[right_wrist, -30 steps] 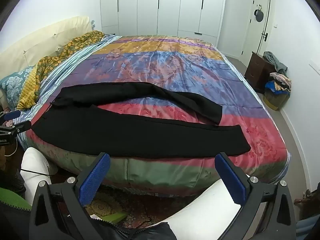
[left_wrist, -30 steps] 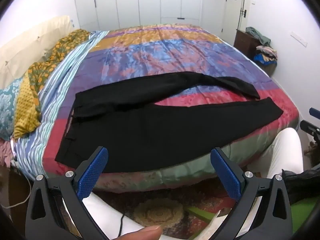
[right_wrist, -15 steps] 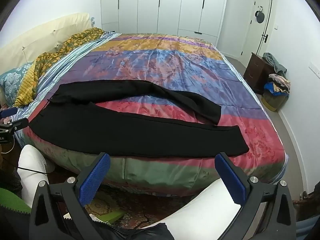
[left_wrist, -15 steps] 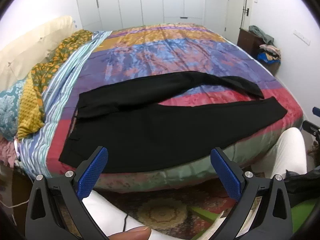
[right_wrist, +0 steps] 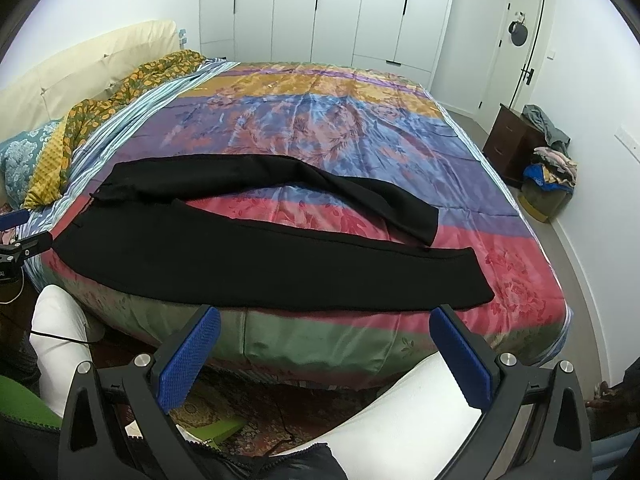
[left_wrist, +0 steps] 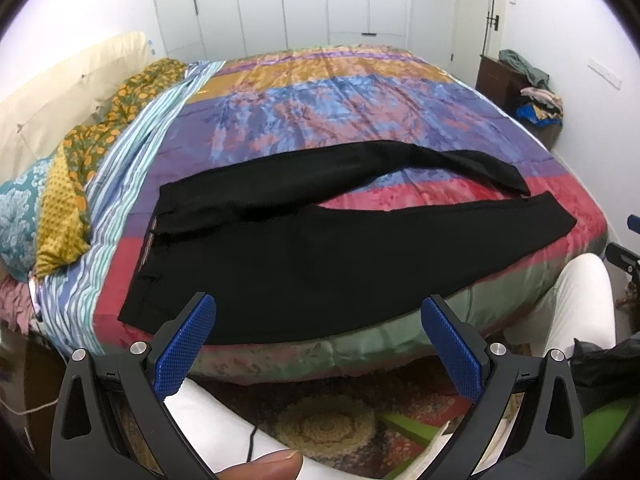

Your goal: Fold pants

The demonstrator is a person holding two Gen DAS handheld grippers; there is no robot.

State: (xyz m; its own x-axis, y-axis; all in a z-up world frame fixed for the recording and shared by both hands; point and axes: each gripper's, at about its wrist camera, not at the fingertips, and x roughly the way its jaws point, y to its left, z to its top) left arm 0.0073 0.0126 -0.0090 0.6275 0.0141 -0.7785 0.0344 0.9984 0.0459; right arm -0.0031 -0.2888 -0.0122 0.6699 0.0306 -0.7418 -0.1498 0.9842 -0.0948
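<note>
both views have crept closer to the bed (left_wrist: pixel 360 92) since a second ago. i see black pants (left_wrist: pixel 320 248) spread flat along its near edge, waistband left. left hand-held gripper (left_wrist: pixel 320 350) and right hand-held gripper (right_wrist: pixel 324 354) hang spread wide, empty, short of the cloth.

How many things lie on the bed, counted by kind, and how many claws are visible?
Black pants: 1
Teal patterned pillow: 1
Yellow and green patterned cloth: 1
Claws, both open and empty: 2, the left claw and the right claw
Total: 5
</note>
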